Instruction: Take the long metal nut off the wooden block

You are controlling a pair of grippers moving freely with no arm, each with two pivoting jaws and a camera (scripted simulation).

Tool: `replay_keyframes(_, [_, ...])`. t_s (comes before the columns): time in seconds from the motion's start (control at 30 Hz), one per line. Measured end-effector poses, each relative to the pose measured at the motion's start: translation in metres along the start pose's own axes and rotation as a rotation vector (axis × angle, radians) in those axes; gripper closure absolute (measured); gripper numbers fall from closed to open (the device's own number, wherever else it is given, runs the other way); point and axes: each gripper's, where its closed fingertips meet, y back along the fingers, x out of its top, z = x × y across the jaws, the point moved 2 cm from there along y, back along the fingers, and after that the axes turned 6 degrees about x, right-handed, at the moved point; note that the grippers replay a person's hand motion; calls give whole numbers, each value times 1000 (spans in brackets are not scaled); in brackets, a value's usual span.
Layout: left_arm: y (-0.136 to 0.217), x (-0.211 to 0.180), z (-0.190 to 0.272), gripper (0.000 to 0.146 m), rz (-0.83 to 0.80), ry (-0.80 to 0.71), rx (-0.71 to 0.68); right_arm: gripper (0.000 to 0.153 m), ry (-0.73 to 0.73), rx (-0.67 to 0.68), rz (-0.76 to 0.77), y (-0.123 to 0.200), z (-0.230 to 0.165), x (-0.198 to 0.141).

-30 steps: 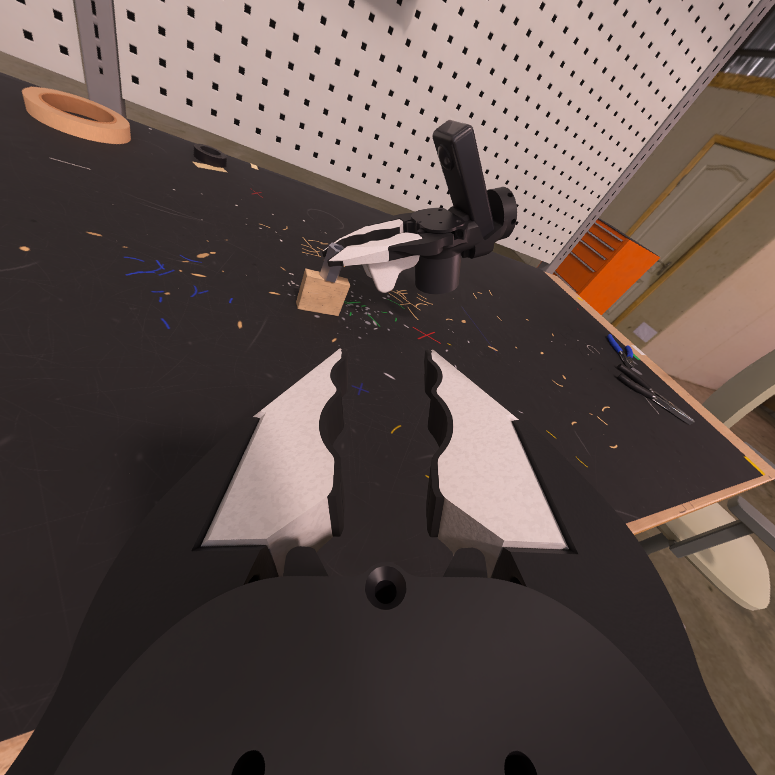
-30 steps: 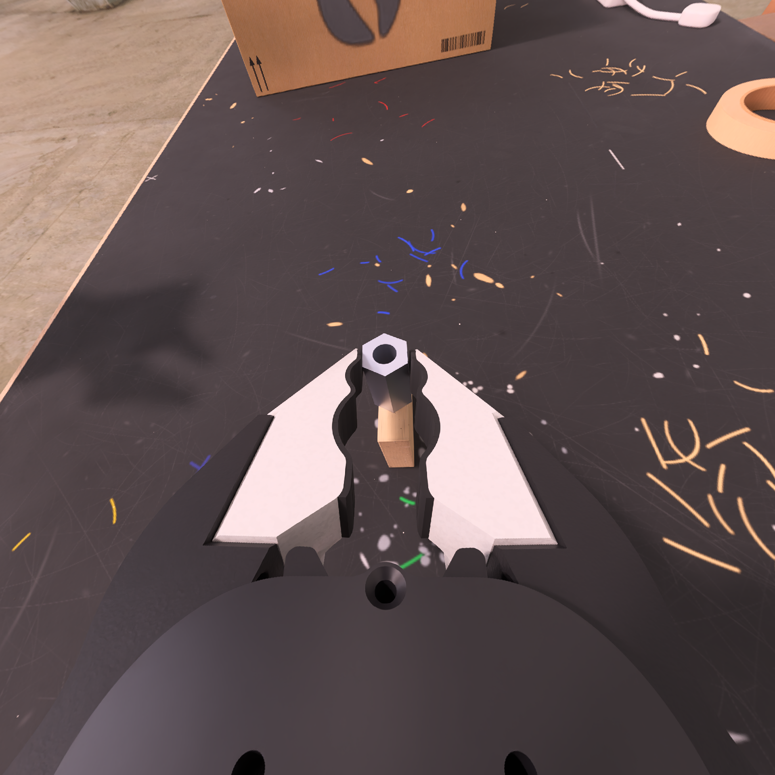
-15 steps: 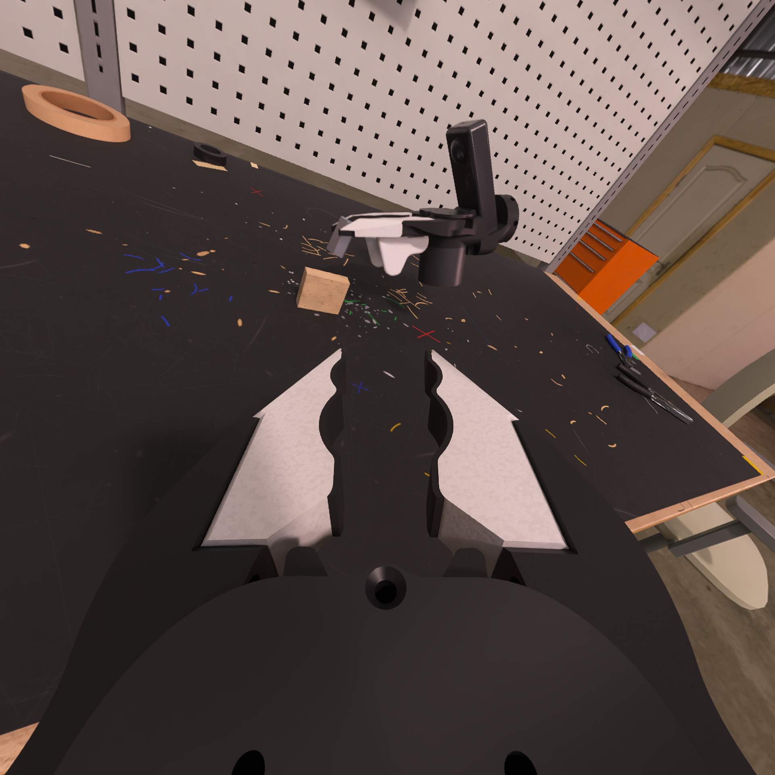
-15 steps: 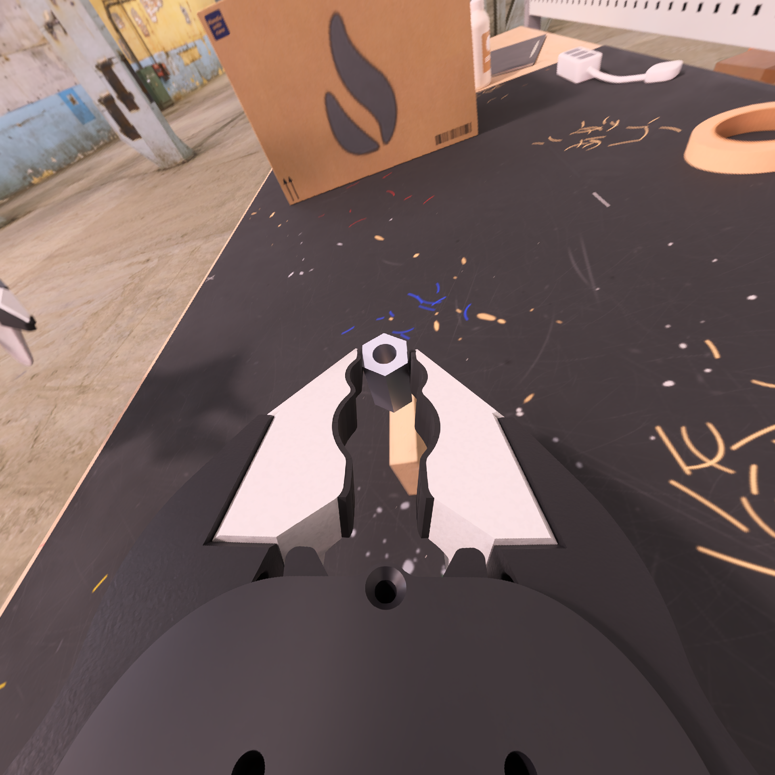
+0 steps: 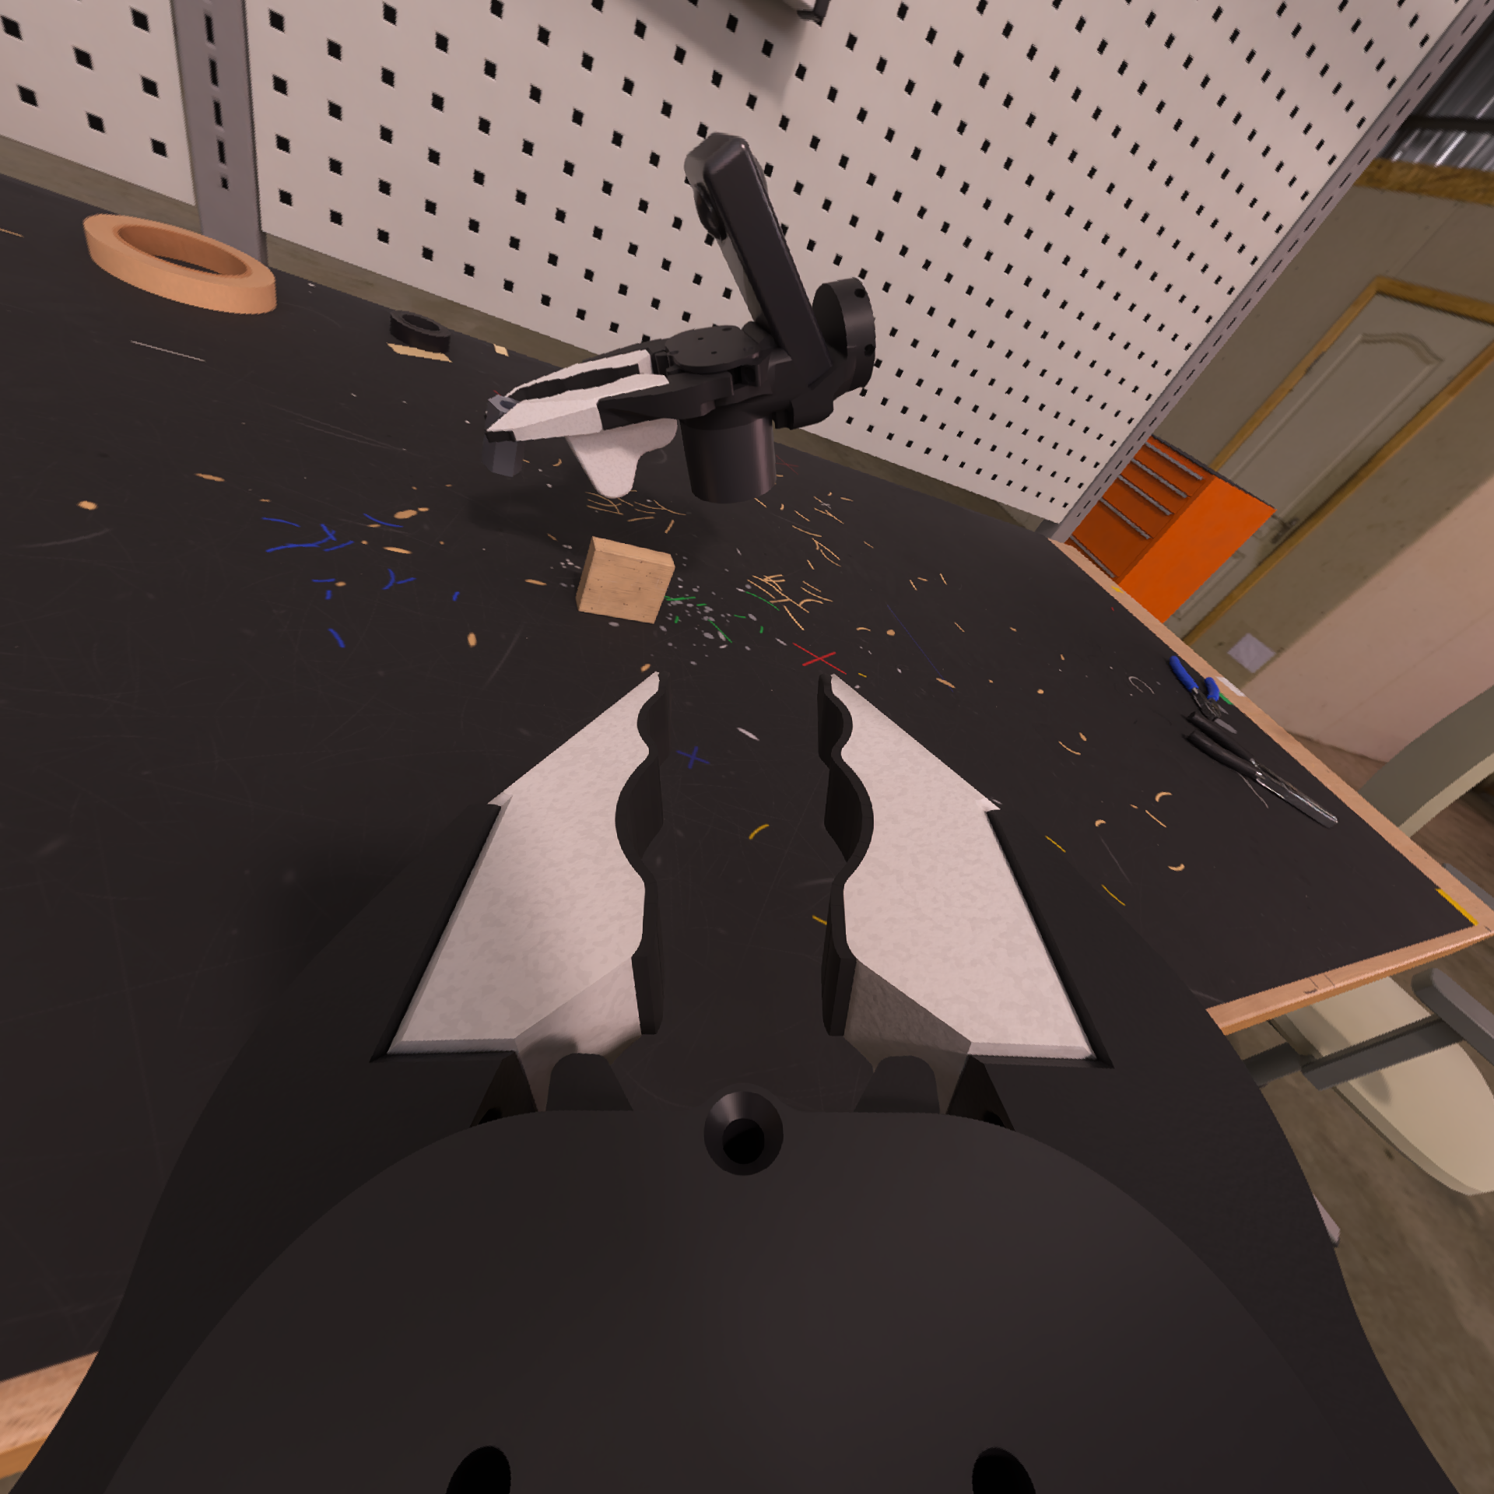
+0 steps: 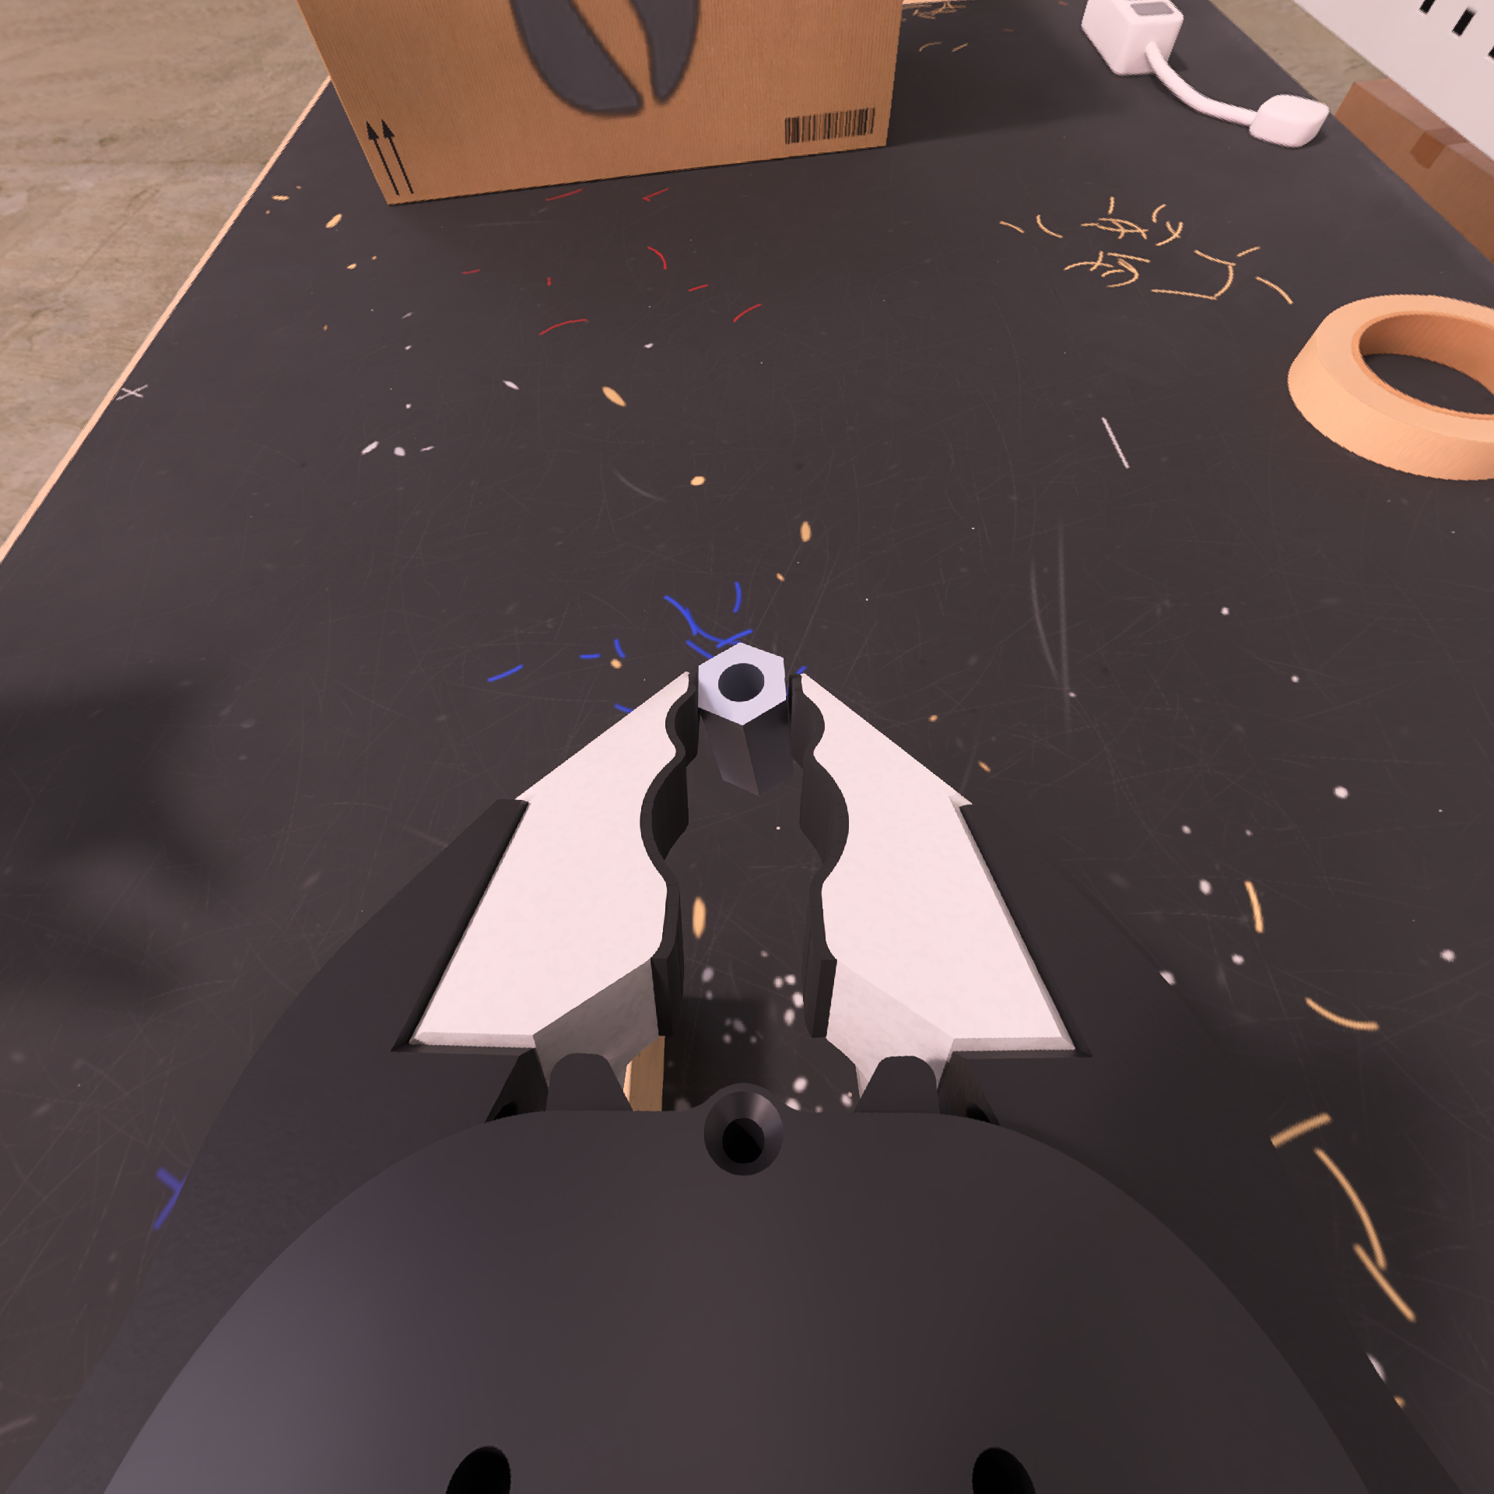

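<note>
My right gripper [image 6: 742,687] is shut on the long metal nut [image 6: 740,685], a grey hexagonal piece held upright at the fingertips, above the black table. In the left wrist view the right gripper [image 5: 505,416] hangs above and to the left of the wooden block [image 5: 624,579], with the nut [image 5: 505,461] sticking down from its tips. The block lies on the table with nothing on it. A sliver of the block [image 6: 645,1079] shows low in the right wrist view. My left gripper [image 5: 740,687] is open and empty, a little in front of the block.
A cardboard box [image 6: 606,89] stands at the far table edge. A wooden ring [image 6: 1407,388] lies right, also in the left wrist view [image 5: 178,263]. A white adapter with cable [image 6: 1196,73], pliers [image 5: 1253,768], a small black ring [image 5: 419,327] and a pegboard wall [image 5: 889,121] are around.
The right gripper has lifted the nut off the block and carried it up and away to the left. The block stays on the table. The left gripper has not moved.
</note>
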Motion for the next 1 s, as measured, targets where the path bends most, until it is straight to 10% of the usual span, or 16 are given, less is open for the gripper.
replay_keyframes(0.4, [-3, -2, -2, 110, -13, 3, -10, 131, -47, 4, 94, 20, -1, 3])
replay_keyframes(0.73, [1, -6, -8, 110, -10, 32, -6, 131, -84, 23, 68, 99, -80, -52])
replay_keyframes(1.0, [-5, -1, -2, 110, -19, 8, -28, 131, -232, -25, 84, 89, -81, -65])
